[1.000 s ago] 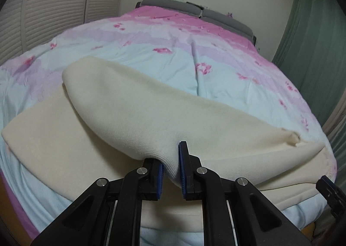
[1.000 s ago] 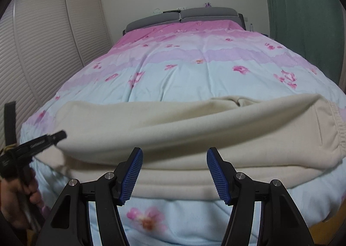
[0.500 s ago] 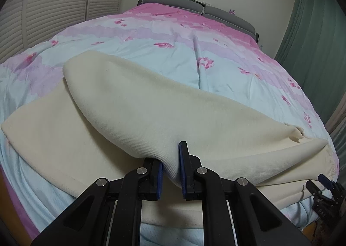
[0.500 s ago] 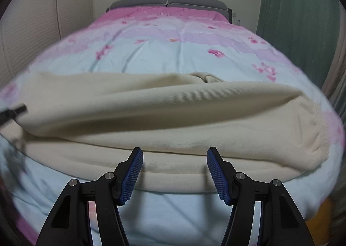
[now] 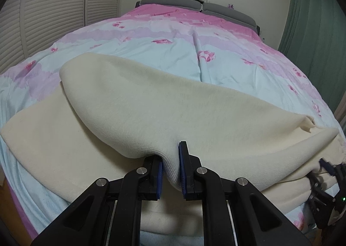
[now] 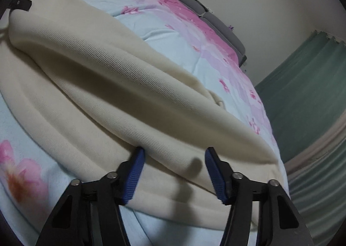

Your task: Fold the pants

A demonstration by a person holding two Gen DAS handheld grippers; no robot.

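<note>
Cream pants [image 5: 164,107] lie across the near end of the bed, one leg folded over the other. My left gripper [image 5: 170,166] is shut on a fold of the upper layer at its near edge. My right gripper [image 6: 174,159] is open, its blue pads either side of the upper layer's near edge, close to the fabric [image 6: 121,86]. The right gripper also shows at the right edge of the left wrist view [image 5: 326,170], by the pants' end. The left gripper shows at the top left of the right wrist view [image 6: 21,3].
The bed has a pink and pale blue floral duvet [image 5: 194,36] and a grey headboard [image 5: 194,5]. White slatted closet doors [image 5: 49,8] stand on the left. A green curtain [image 5: 313,19] hangs on the right.
My right gripper has swung right and tilted, closing in on the pants' upper layer near its end. My left gripper holds the same fold and has barely moved.
</note>
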